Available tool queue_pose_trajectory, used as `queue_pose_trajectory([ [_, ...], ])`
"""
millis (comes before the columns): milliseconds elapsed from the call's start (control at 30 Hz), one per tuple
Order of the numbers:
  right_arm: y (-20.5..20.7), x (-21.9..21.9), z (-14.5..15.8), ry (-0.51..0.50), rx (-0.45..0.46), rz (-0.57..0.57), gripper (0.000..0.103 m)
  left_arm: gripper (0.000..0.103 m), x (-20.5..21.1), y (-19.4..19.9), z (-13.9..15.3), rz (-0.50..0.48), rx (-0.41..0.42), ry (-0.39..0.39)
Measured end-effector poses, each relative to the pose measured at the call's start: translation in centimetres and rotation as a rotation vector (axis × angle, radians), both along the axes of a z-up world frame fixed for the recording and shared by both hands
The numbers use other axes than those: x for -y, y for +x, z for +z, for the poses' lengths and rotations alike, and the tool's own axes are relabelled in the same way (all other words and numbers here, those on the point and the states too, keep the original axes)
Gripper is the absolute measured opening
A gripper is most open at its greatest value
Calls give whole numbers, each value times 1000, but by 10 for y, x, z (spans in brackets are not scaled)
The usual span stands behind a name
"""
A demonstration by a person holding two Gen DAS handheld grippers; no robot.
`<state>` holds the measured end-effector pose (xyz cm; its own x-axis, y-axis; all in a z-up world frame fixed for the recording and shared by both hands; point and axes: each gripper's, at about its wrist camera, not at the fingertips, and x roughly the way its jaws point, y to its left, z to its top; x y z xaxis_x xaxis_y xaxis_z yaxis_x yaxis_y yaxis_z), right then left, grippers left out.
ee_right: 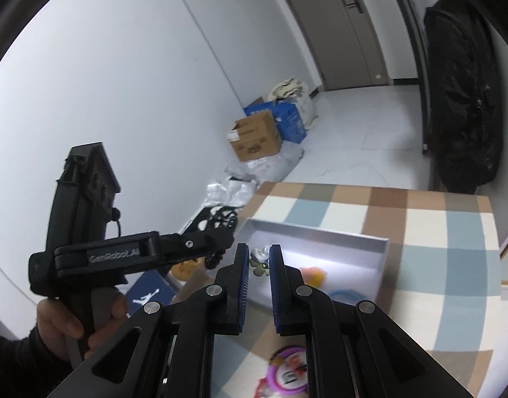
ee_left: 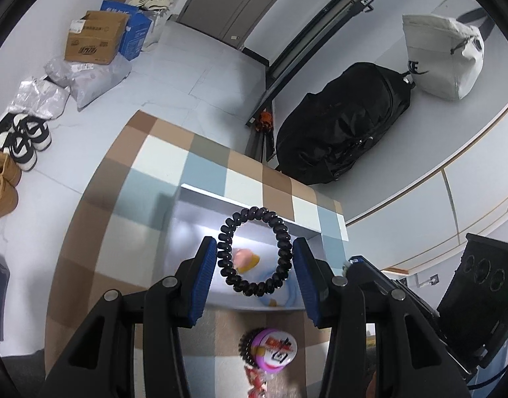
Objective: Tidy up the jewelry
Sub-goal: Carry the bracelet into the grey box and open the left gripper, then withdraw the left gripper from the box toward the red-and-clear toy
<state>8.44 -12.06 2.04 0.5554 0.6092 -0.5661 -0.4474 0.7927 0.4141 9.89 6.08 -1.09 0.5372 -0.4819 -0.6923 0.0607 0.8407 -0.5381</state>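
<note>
My left gripper (ee_left: 255, 255) holds a black spiral hair tie (ee_left: 255, 251) stretched between its blue pads, above the open grey box (ee_left: 201, 195) on the checkered table. Inside the box lie an orange-pink item (ee_left: 245, 260) and a pale blue ring (ee_left: 287, 293). My right gripper (ee_right: 258, 260) is shut on a small charm (ee_right: 260, 260) with a clear stone and a greenish flower, over the box's (ee_right: 320, 232) near left corner. The left gripper's body (ee_right: 121, 255) shows at the left of the right wrist view.
A purple round tin (ee_left: 274, 351) (ee_right: 288, 373) lies on the checkered cloth (ee_left: 121, 199) in front of the box. A black bag (ee_left: 340, 126) stands beyond the table. Boxes (ee_left: 95, 38), parcels and shoes (ee_left: 25, 139) line the floor at left. A black device (ee_left: 479, 298) sits at right.
</note>
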Motion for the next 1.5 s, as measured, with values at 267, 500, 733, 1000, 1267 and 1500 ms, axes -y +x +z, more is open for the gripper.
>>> queue_pose_trajectory([
  [267, 21, 20, -16, 12, -74, -75, 11, 41, 32, 18, -7, -46, 2, 106],
  [500, 37, 28, -26, 11, -114, -95, 11, 41, 41, 29, -15, -59, -33, 126],
  [733, 45, 33, -33, 34, -154, -106, 11, 41, 43, 32, -23, -71, -65, 141],
  [1000, 53, 29, -47, 9, -219, -97, 11, 41, 49, 31, -27, -93, -70, 173],
  [1267, 53, 38, -46, 32, -216, -122, 17, 57, 45, 34, -30, -72, -112, 165],
  [1500, 44, 52, -35, 62, -162, -145, 56, 78, 35, 28, -24, -49, -73, 139],
])
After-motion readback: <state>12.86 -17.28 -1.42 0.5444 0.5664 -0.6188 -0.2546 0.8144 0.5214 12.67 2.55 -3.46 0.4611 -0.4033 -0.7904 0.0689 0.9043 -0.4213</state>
